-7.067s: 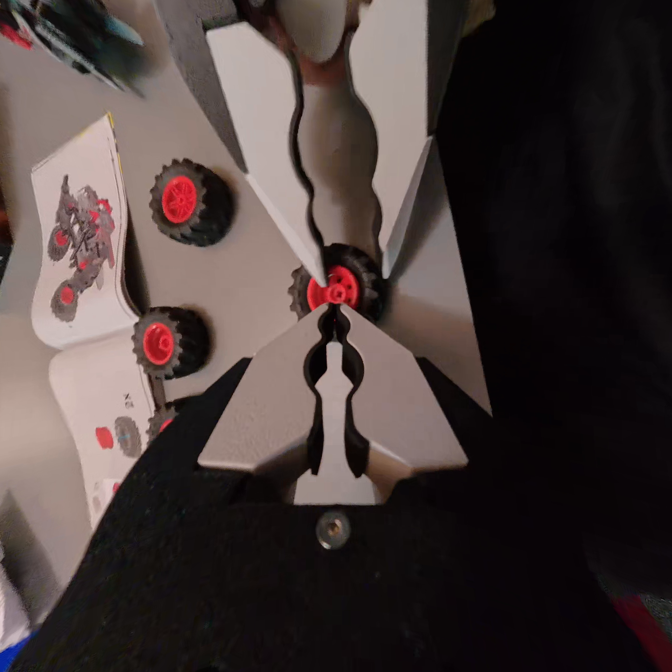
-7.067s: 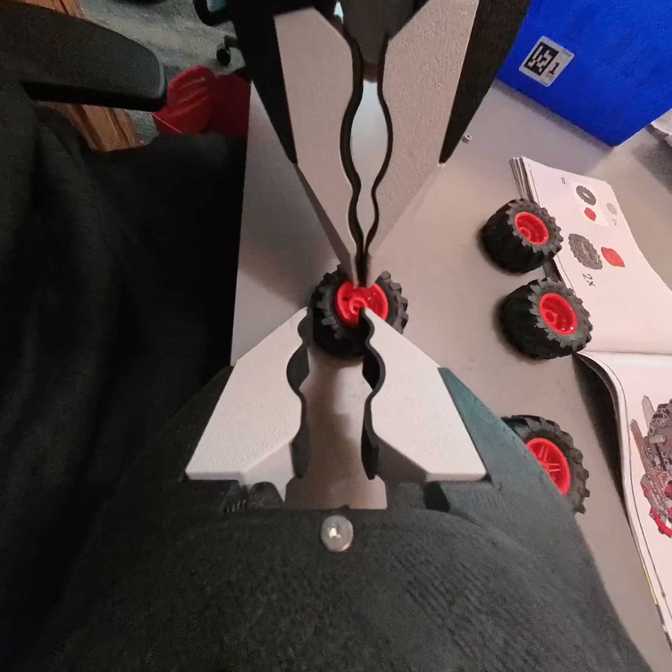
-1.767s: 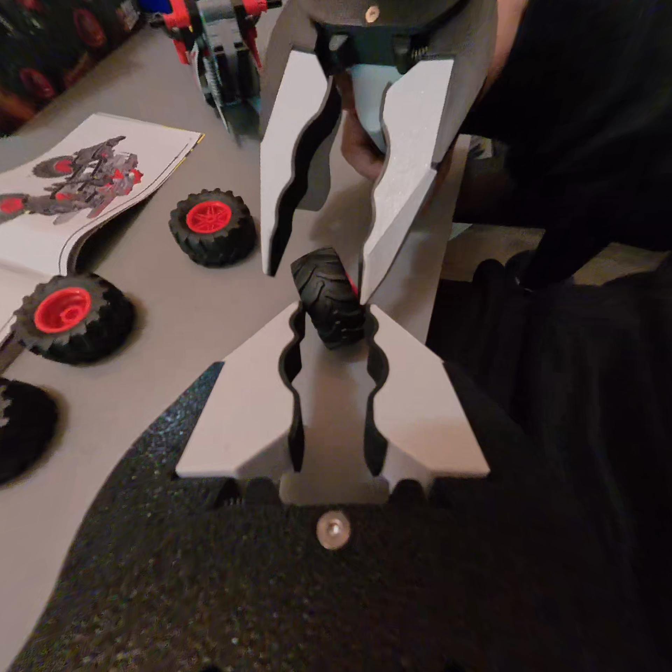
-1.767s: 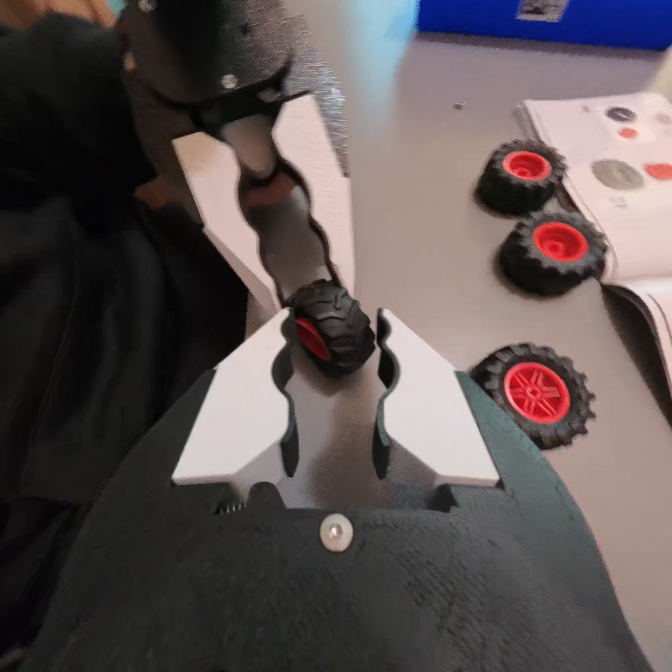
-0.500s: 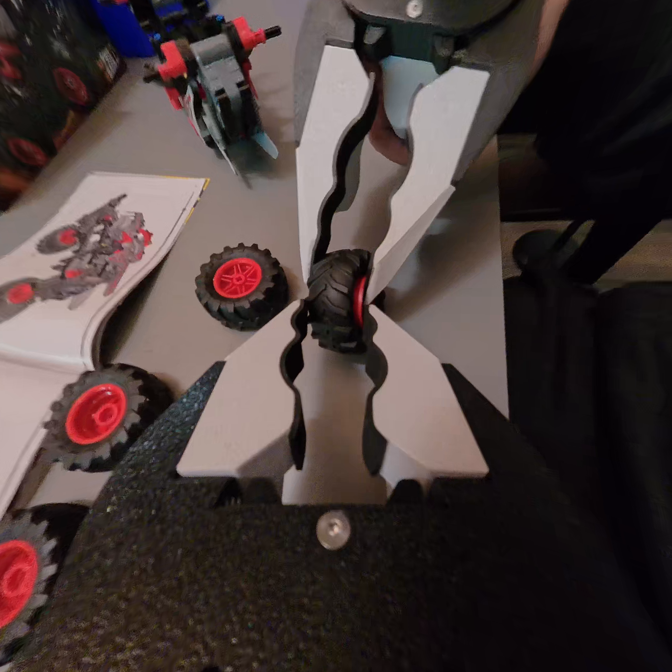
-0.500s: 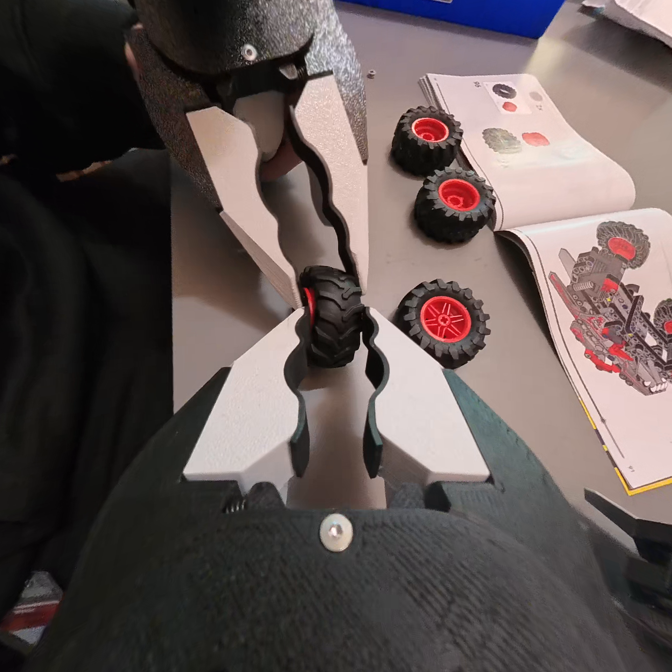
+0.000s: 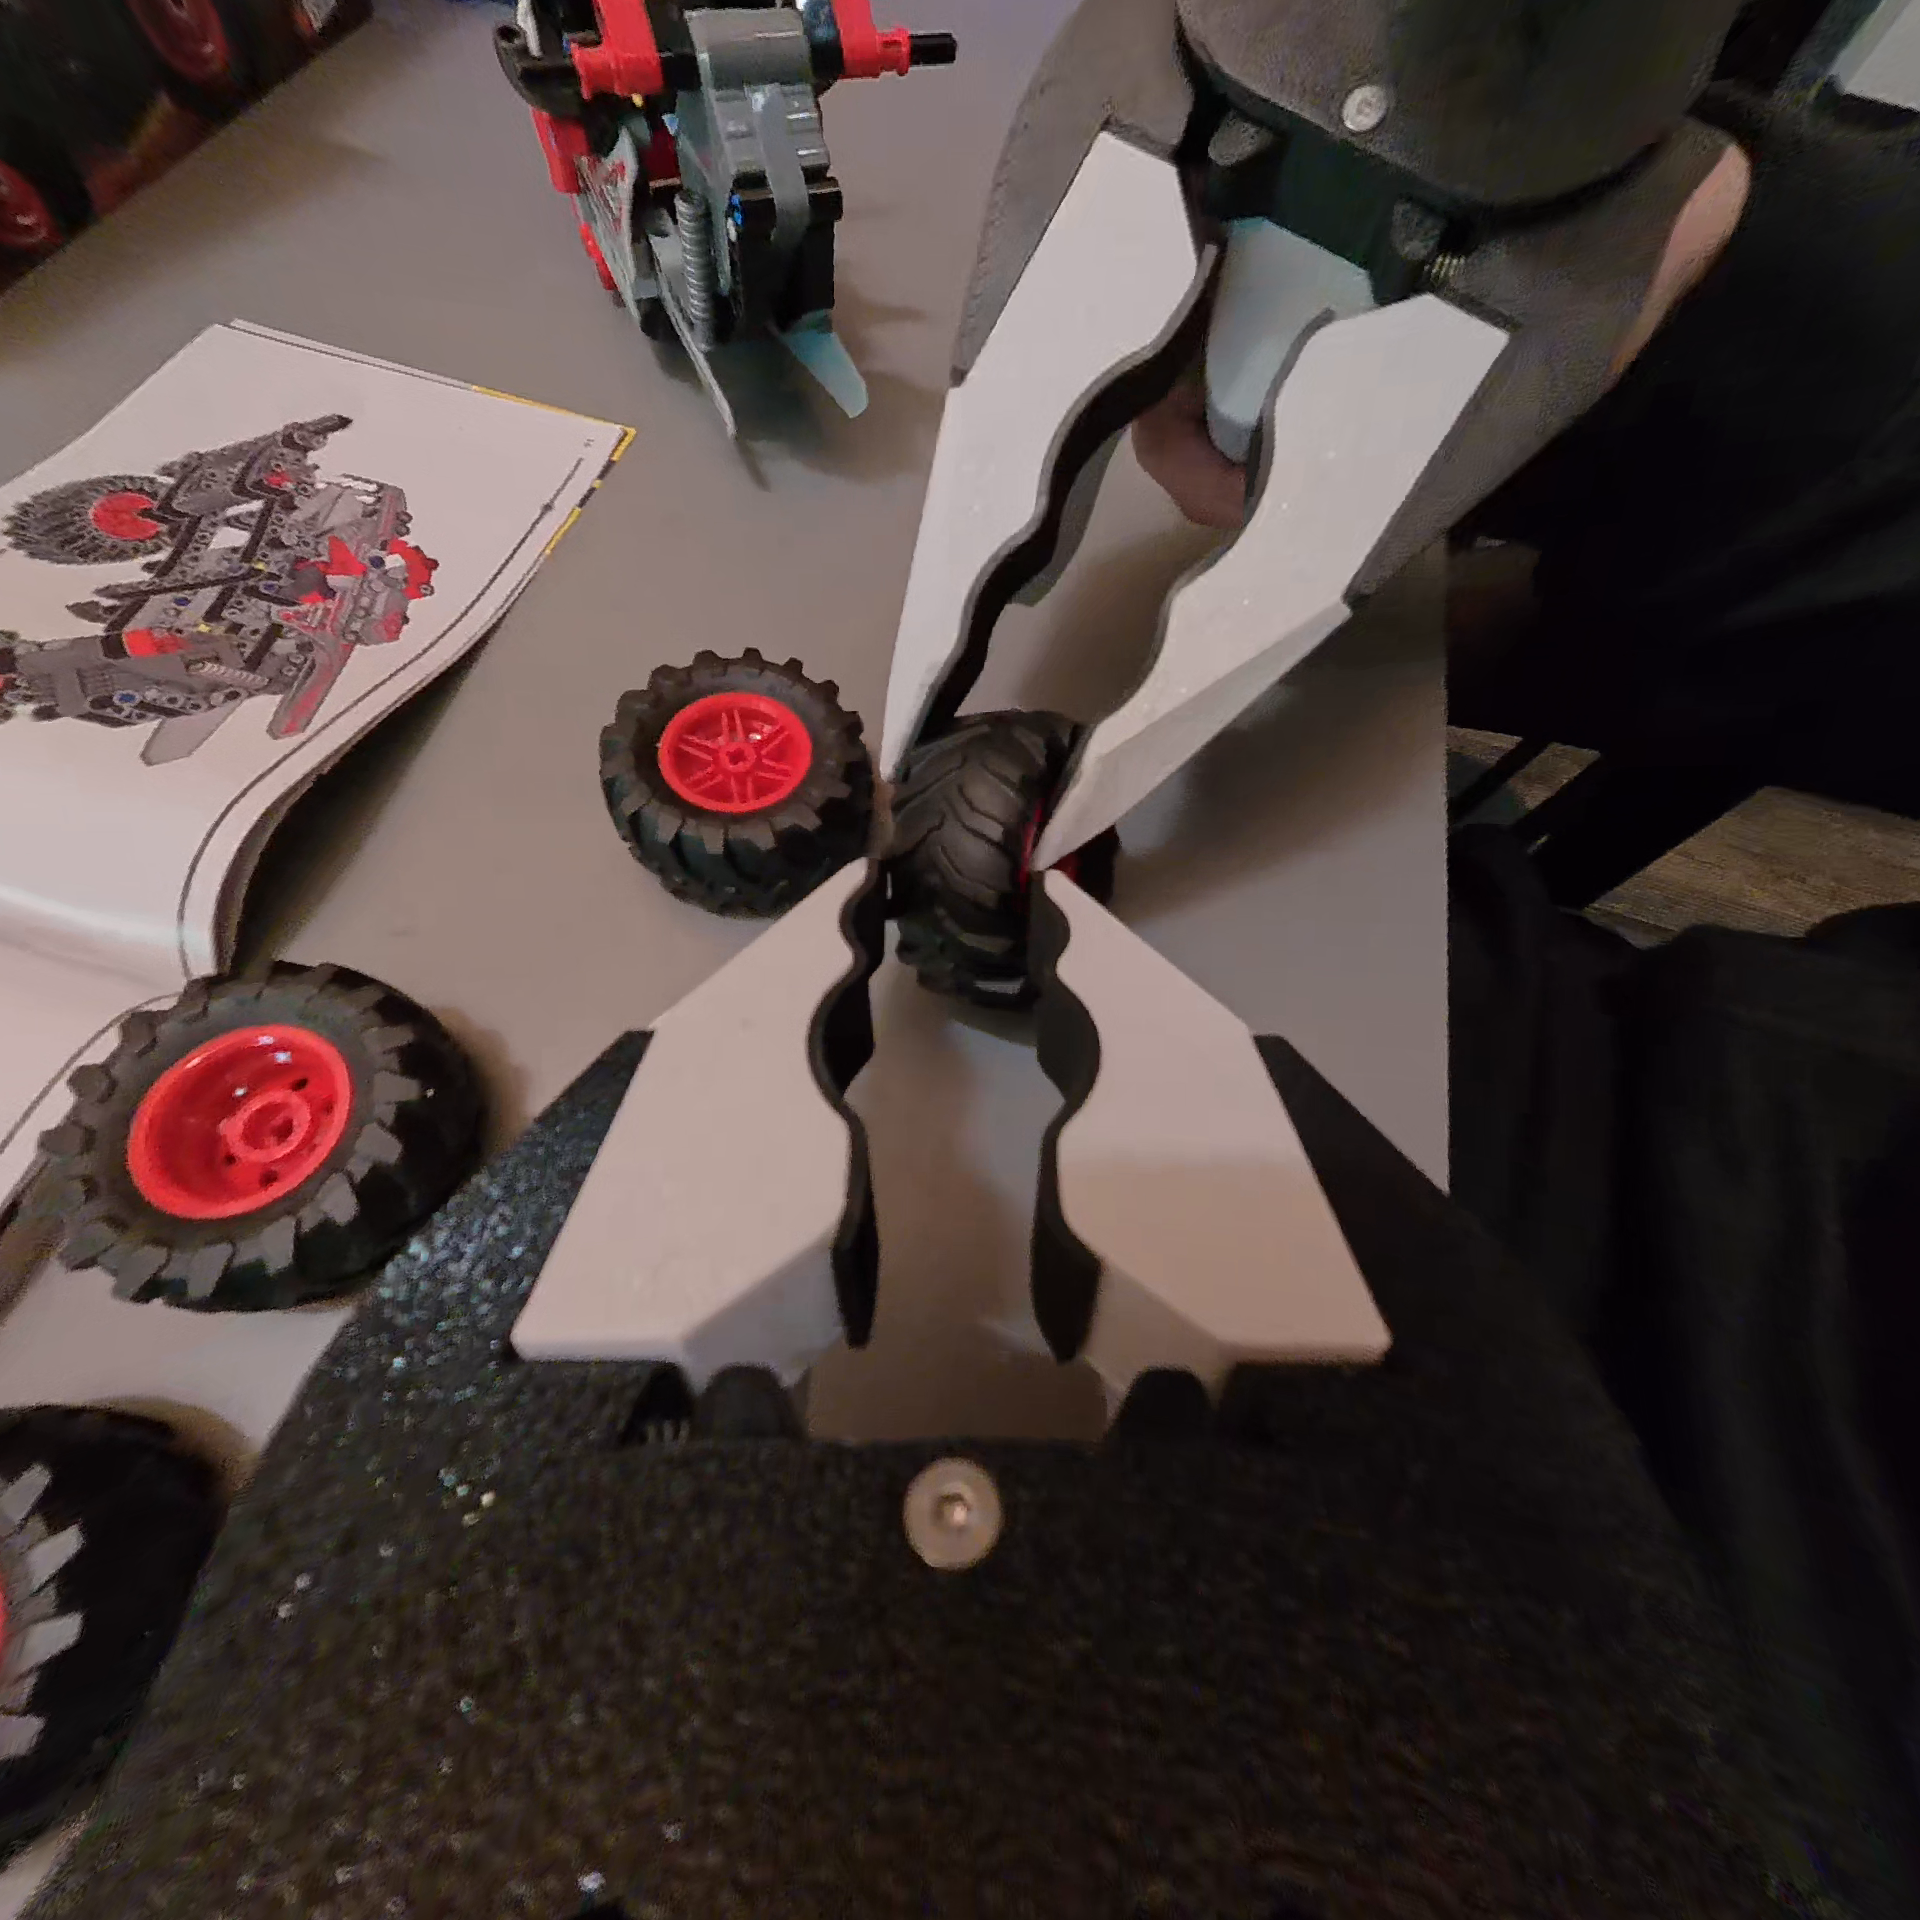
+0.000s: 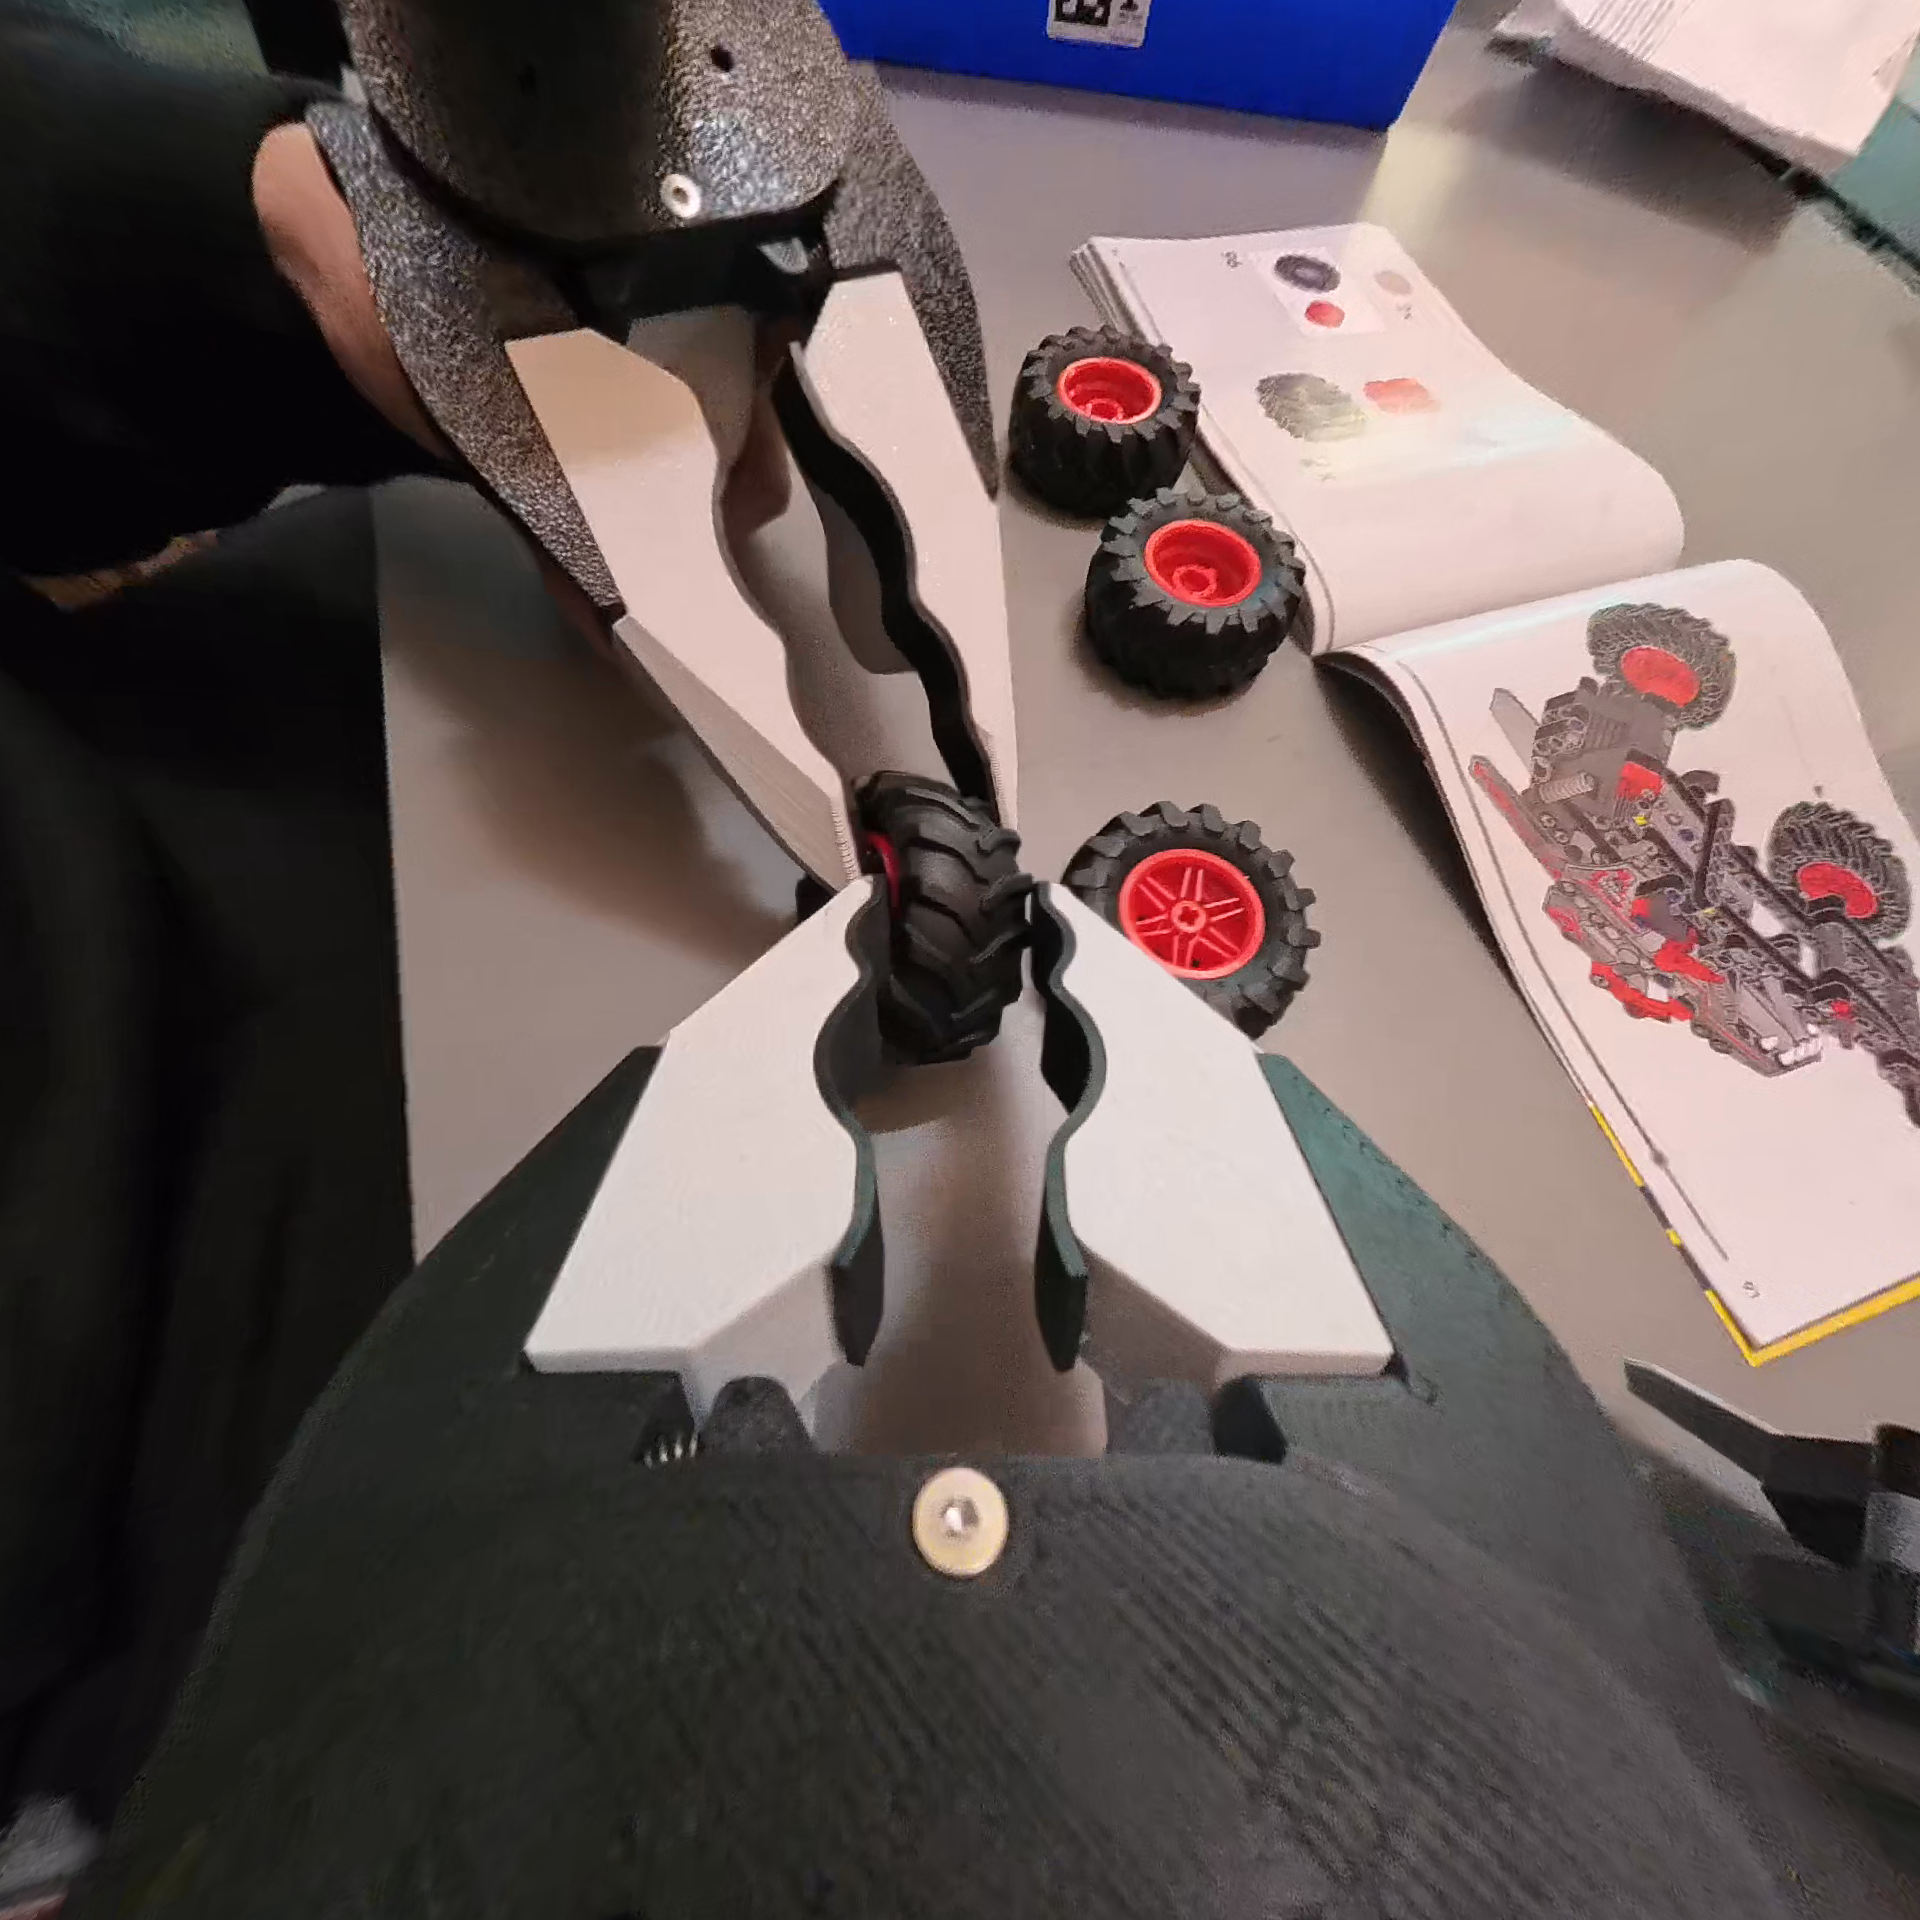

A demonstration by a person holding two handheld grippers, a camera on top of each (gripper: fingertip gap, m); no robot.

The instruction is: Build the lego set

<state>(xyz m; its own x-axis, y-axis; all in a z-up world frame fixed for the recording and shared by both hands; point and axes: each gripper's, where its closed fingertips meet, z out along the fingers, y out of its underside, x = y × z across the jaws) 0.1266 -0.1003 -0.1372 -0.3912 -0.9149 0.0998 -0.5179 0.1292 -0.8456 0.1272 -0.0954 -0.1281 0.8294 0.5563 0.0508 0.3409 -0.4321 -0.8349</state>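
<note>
A small black tyre with a red hub (image 7: 966,831) stands on edge between both grippers, close over the grey table (image 7: 499,914). My left gripper (image 7: 956,868) grips it by its two side faces. My right gripper (image 7: 971,805) reaches in from the opposite side and pinches the same wheel. In the right wrist view the wheel (image 8: 945,935) sits between my right gripper's tips (image 8: 948,885), and the left gripper (image 8: 914,836) comes in from above. A part-built red and grey lego vehicle (image 7: 717,187) stands at the back.
Three loose wheels with red hubs lie nearby (image 7: 738,774) (image 7: 244,1132) (image 7: 52,1600), also in the right wrist view (image 8: 1195,914) (image 8: 1195,592) (image 8: 1107,416). An open instruction booklet (image 8: 1455,499) lies beside them. A blue box (image 8: 1143,42) stands behind. The table edge (image 7: 1444,935) is close by. The tips of both grippers are at nearly the same place.
The wheel lay flat on the table seven seconds ago and now stands on edge between both grippers. In the last half second both grippers have moved a little closer to the nearest loose wheel.
</note>
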